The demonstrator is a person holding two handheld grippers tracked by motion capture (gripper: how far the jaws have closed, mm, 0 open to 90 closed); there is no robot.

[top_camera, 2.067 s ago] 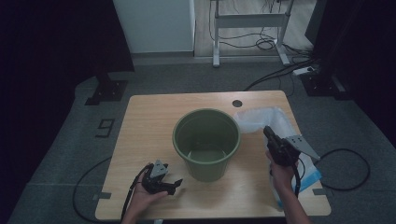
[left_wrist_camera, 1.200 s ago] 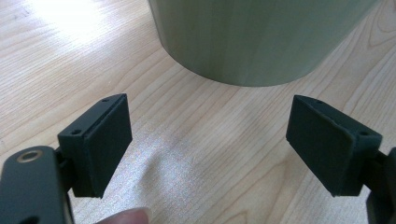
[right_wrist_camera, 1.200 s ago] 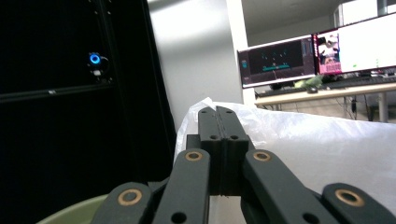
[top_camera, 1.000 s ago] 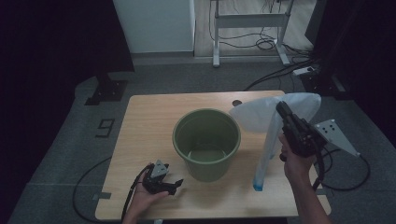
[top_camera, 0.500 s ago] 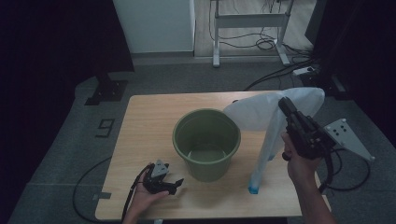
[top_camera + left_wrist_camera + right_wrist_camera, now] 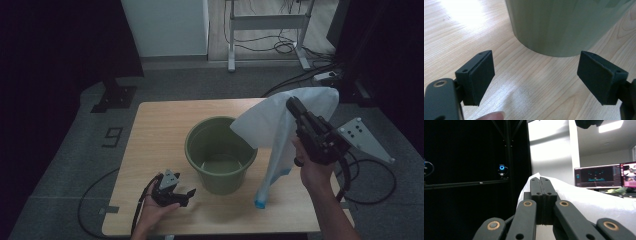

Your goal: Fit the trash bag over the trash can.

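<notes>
A green bucket [image 6: 220, 154] stands upright in the middle of the wooden table [image 6: 155, 135]. My right gripper [image 6: 291, 104] is raised to the right of the bucket and is shut on a white plastic bag [image 6: 277, 125] with a blue bottom edge. The bag hangs down to the table and its upper part drapes toward the bucket's rim. In the right gripper view the jaws are pressed together on the white bag [image 6: 584, 202]. My left gripper [image 6: 187, 192] rests low at the table's front left, open and holding nothing. Its pads [image 6: 482, 72] face the bucket's wall [image 6: 556, 27].
A cable [image 6: 95, 200] trails off the table's left front. More cables [image 6: 370, 175] lie on the floor to the right. A desk frame [image 6: 265, 30] stands behind the table. Monitors [image 6: 599, 176] glow in the background of the right gripper view.
My right gripper has risen with the bag, lifting it off the table so it hangs long beside the bucket. The left gripper has kept still.
</notes>
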